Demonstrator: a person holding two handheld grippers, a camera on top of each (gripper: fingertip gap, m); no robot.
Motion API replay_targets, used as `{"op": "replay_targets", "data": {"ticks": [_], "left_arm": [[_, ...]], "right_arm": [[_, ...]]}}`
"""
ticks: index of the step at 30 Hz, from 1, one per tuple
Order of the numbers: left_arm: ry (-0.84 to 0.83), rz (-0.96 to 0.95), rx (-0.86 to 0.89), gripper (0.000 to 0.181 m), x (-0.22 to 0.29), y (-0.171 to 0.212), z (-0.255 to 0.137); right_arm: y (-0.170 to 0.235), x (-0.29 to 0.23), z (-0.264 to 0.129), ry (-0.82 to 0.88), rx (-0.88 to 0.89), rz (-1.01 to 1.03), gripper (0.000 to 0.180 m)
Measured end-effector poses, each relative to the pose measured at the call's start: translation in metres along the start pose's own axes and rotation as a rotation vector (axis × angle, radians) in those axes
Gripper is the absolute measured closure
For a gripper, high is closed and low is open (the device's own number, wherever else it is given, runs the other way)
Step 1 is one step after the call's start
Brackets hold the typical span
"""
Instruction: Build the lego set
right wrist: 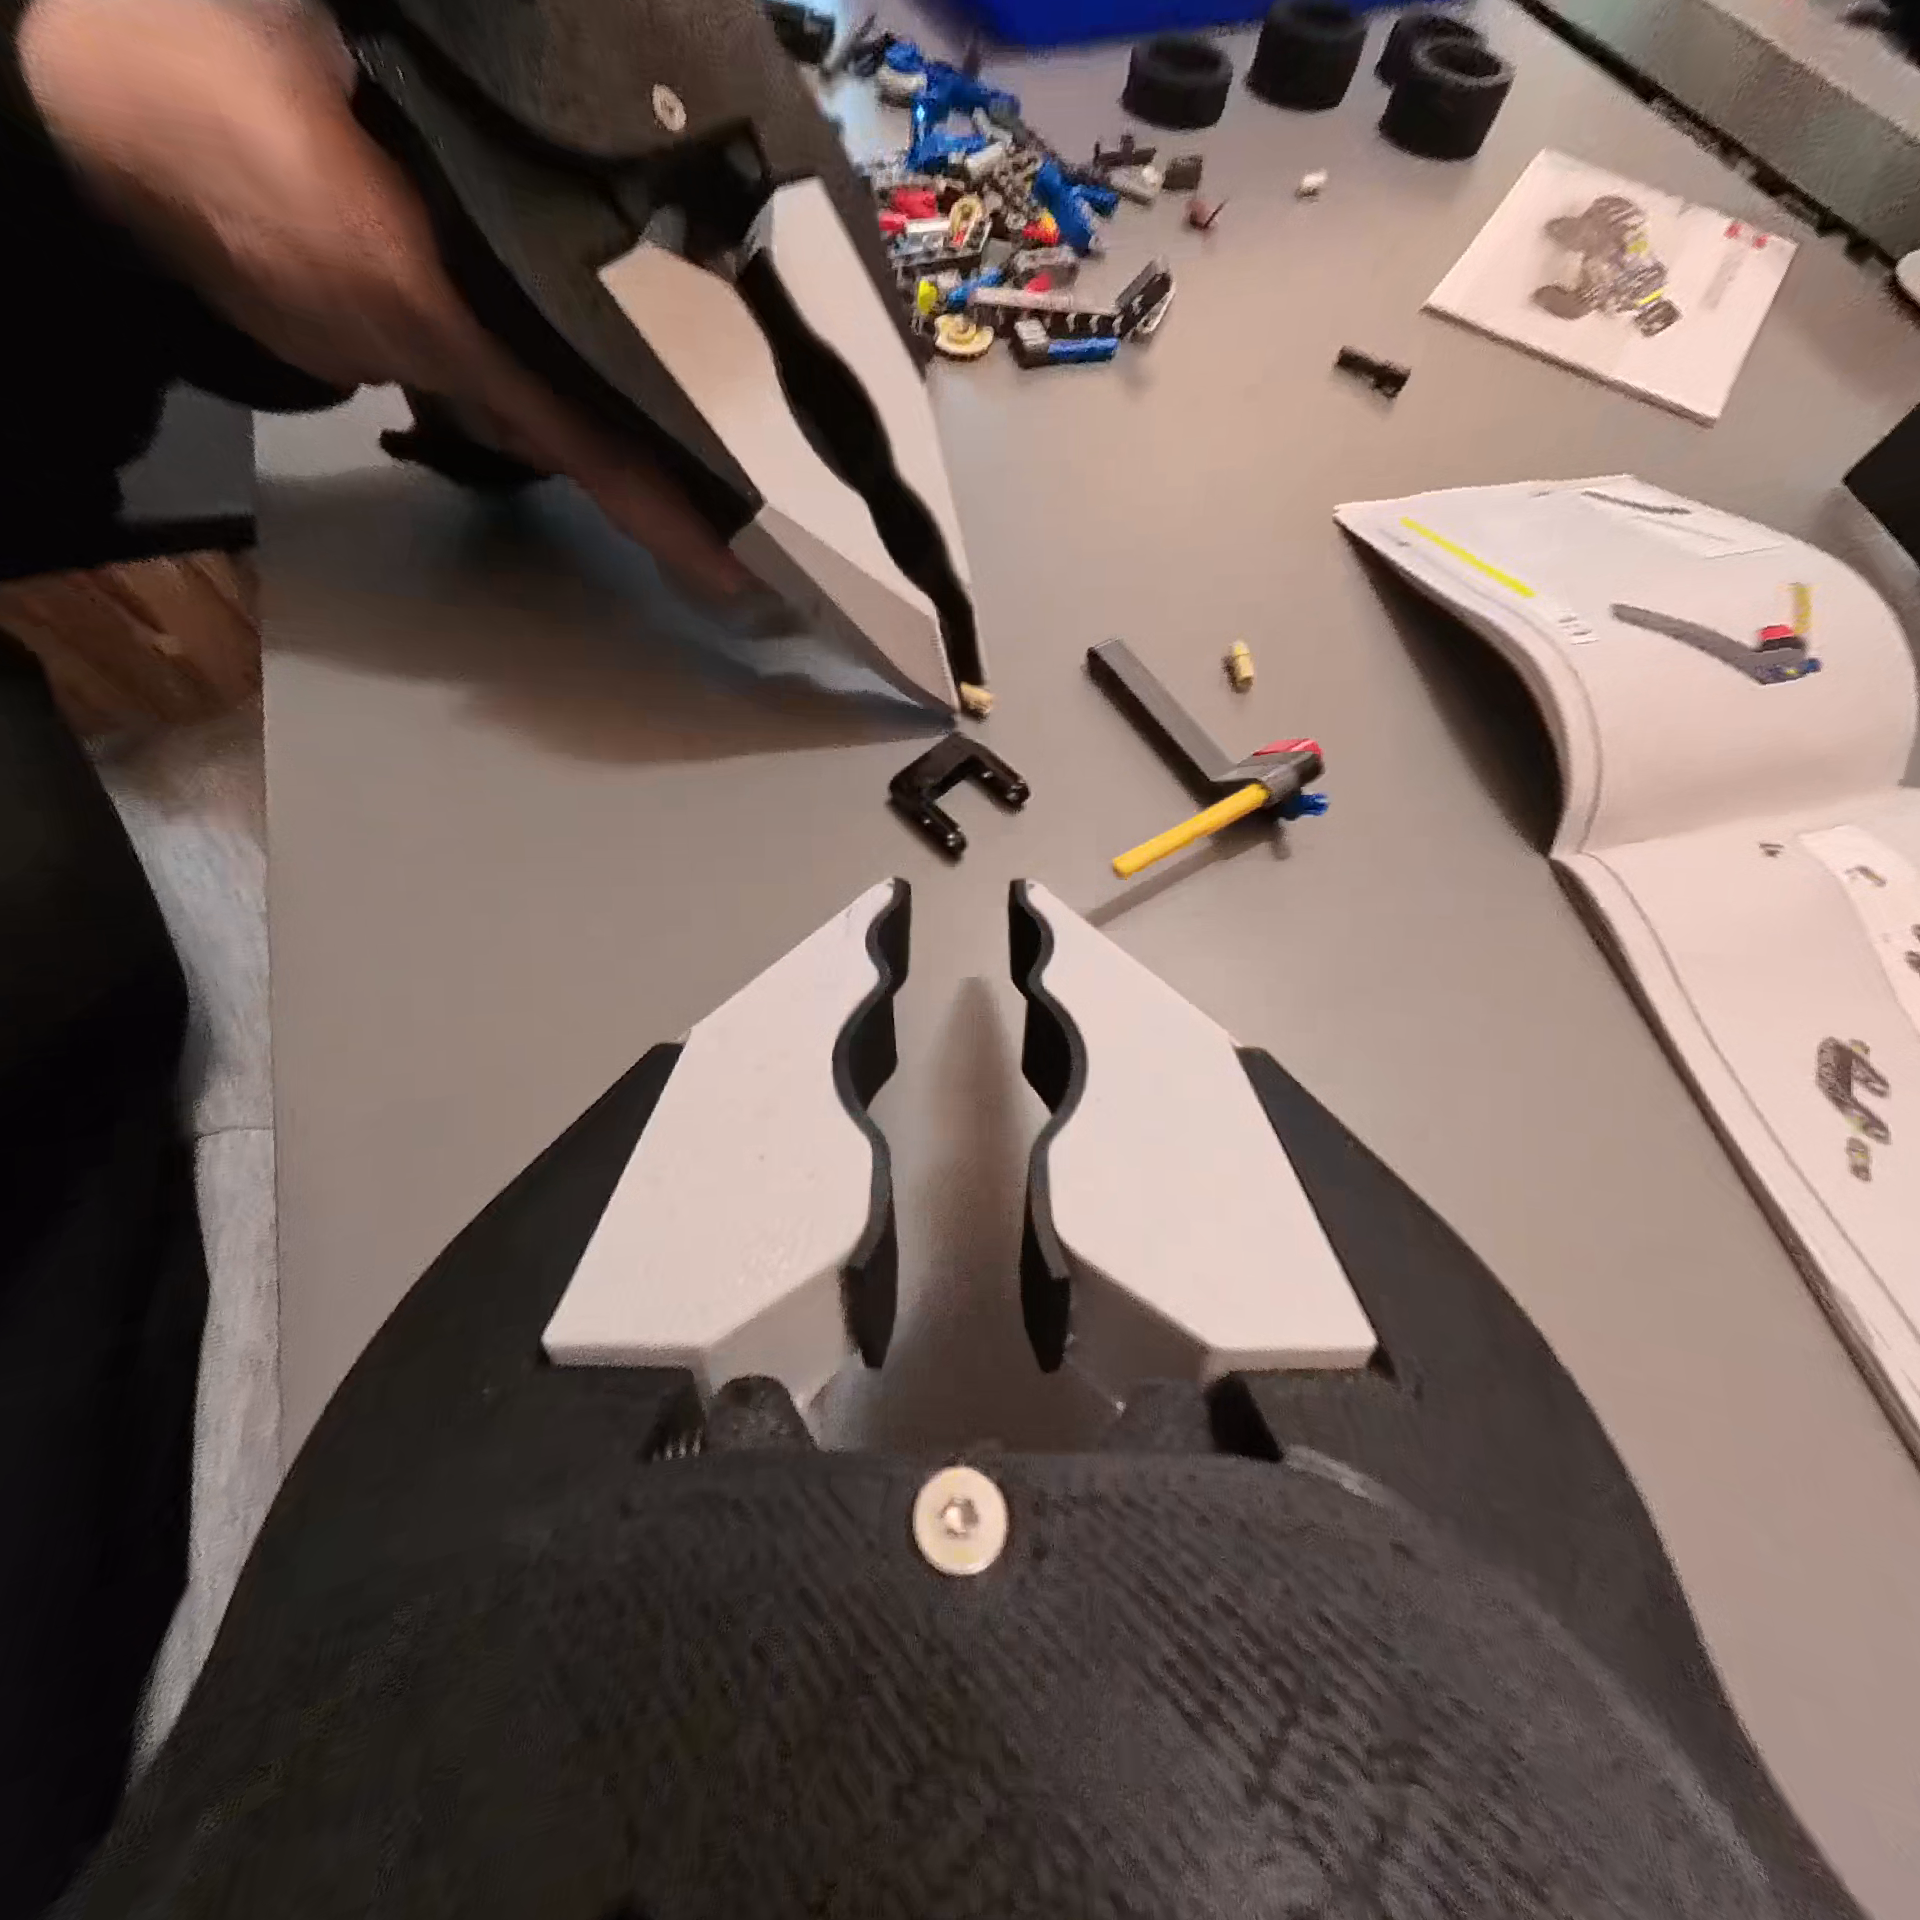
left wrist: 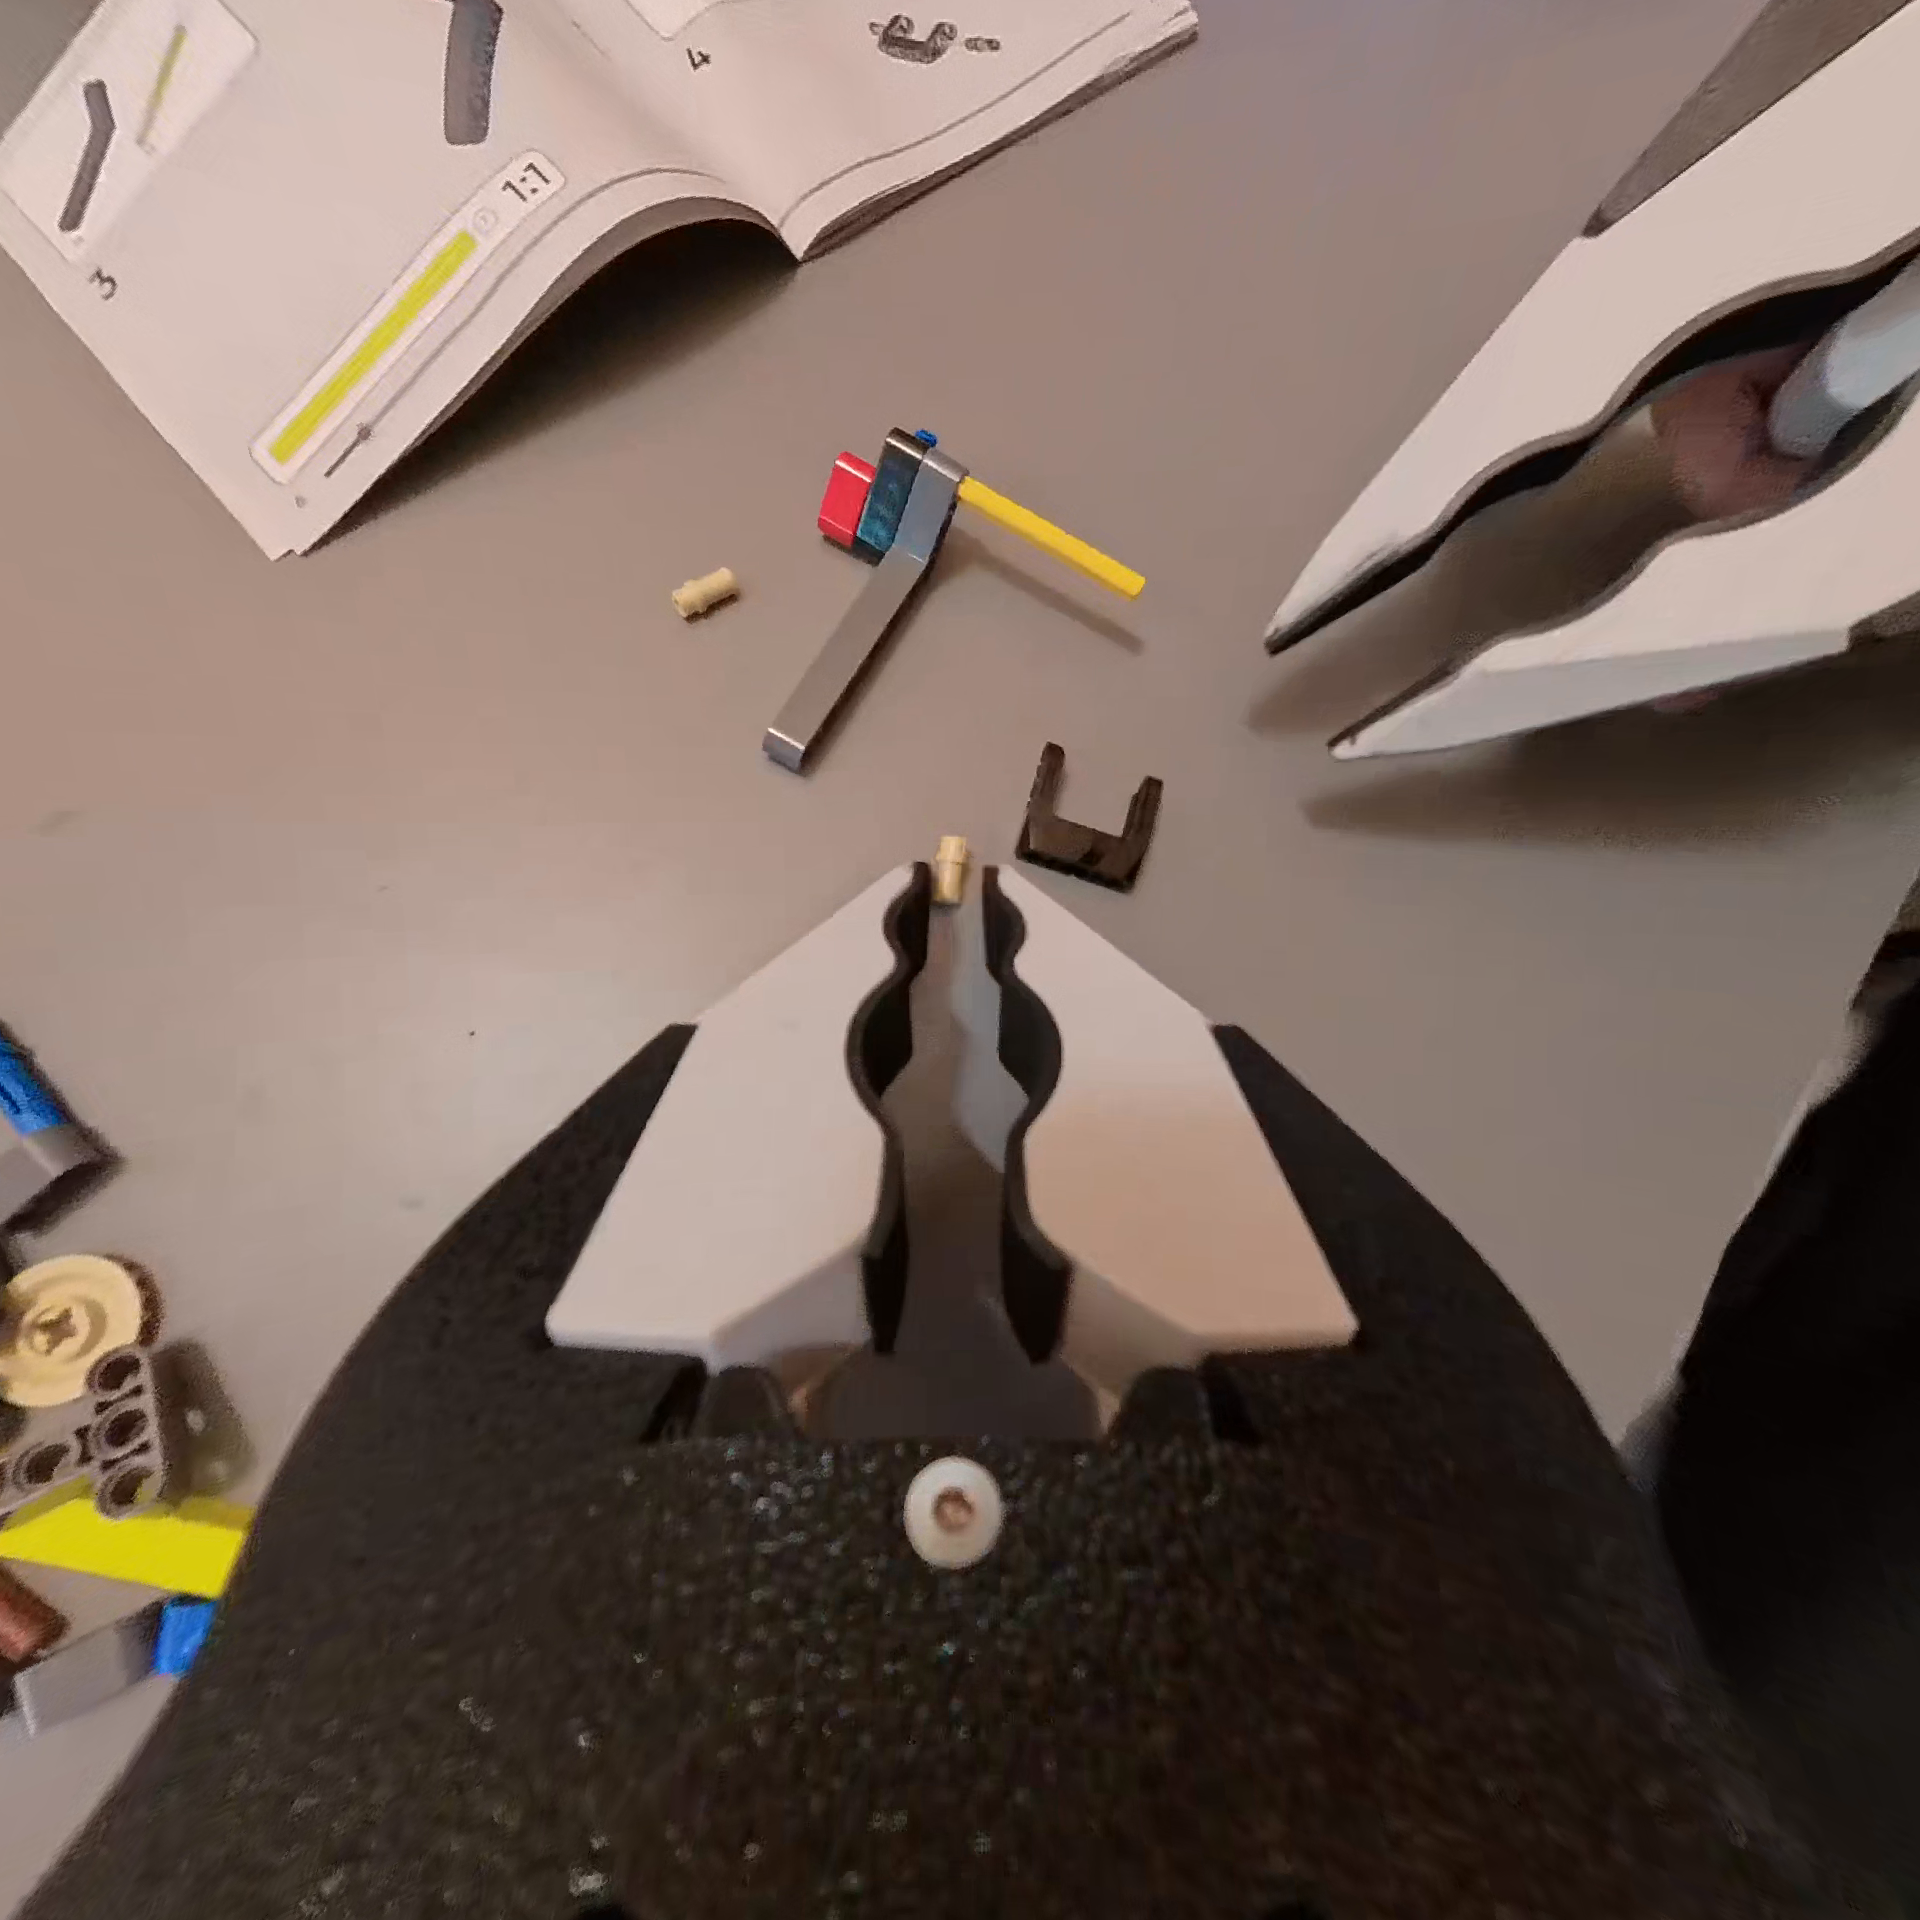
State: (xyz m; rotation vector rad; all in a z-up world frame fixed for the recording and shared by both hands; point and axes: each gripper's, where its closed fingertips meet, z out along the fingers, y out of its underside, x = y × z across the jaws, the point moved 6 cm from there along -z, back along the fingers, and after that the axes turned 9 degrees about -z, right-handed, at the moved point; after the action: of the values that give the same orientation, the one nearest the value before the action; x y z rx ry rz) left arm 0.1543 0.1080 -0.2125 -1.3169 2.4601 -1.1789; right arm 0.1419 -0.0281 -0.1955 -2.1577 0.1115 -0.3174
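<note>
A small tan pin [left wrist: 950, 871] is clamped at the tips of the left tongs [left wrist: 952, 883], its long axis in line with the fingers. The black U-shaped bracket [left wrist: 1091, 826] lies just beside it on the matte grey surface [left wrist: 1351, 1039]. The right tongs [right wrist: 958, 889] are held apart and empty, near the bracket. Beyond lies the grey beam assembly [left wrist: 883, 582] with its smooth yellow axle [left wrist: 1049, 538].

The left gripper [left wrist: 951, 878] has smooth, matt pale-grey plastic fingers on a rough, grainy black body, and the right gripper [right wrist: 958, 894] looks the same. The table [left wrist: 1351, 1039] is a smooth matt grey. The grey beam [left wrist: 862, 634] and yellow axle [left wrist: 1049, 538] are glossy plastic, the booklet [left wrist: 416, 208] is matt paper, and the blurred black tyres [right wrist: 1309, 52] are probably rubber.
</note>
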Motion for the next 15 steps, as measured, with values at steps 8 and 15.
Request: {"op": "replay_targets", "data": {"ticks": [8,15], "left_arm": [[-0.009,0.163,-0.046,0.178,-0.018,0.0,-0.022],[0.042,0.285,-0.081,0.181,-0.018,-0.008,-0.001]], "right_arm": [[-0.004,-0.01,0.018,0.012,-0.065,-0.014,0.164],[-0.004,-0.01,0.024,0.025,-0.095,-0.006,0.165]]}}
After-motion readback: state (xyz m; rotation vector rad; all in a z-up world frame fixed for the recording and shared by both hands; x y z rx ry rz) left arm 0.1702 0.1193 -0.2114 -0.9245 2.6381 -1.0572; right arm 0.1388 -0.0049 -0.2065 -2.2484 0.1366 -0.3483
